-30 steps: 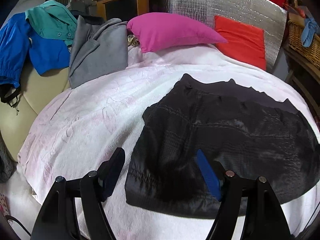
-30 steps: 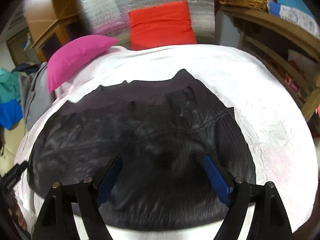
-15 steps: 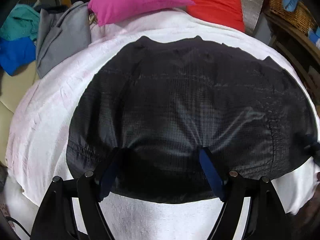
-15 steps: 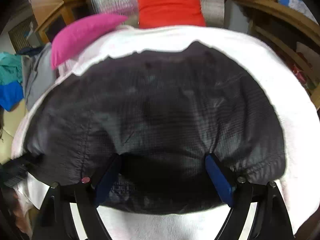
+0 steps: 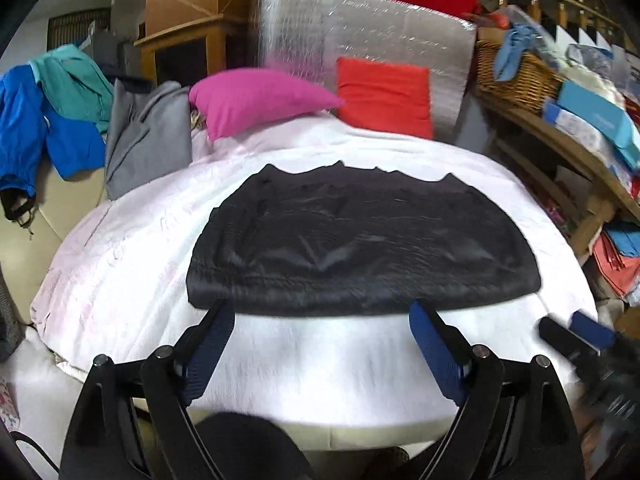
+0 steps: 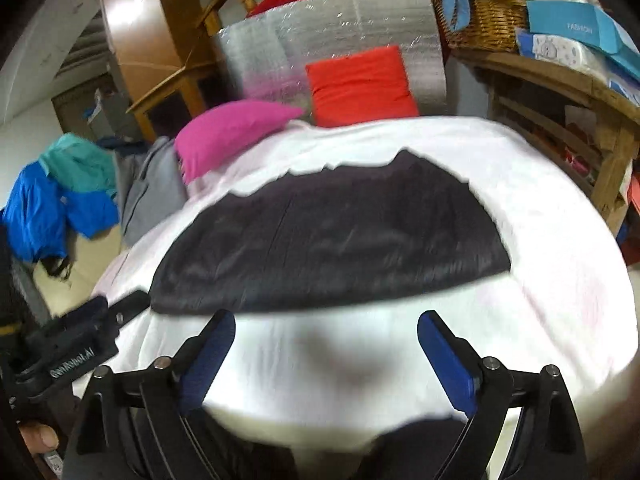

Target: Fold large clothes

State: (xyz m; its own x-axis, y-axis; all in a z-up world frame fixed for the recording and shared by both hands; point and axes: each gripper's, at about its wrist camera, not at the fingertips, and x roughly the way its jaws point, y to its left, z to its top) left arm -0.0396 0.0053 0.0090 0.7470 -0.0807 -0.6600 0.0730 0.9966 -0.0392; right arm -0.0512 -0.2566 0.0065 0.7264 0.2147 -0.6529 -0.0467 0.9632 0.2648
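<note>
A black garment lies folded flat on the white bed cover; it also shows in the right wrist view. My left gripper is open and empty, hovering just short of the garment's near edge. My right gripper is open and empty, also back from the near edge. The right gripper shows at the right edge of the left wrist view. The left gripper shows at the left of the right wrist view.
A pink pillow and a red cushion lean at the bed's head before a silver foil panel. Grey, blue and teal clothes lie at left. A wooden shelf with a wicker basket stands right.
Both grippers have pulled back toward me and up from over the garment. The garment now lies beyond the fingertips instead of under them, and it looks smoother and narrower.
</note>
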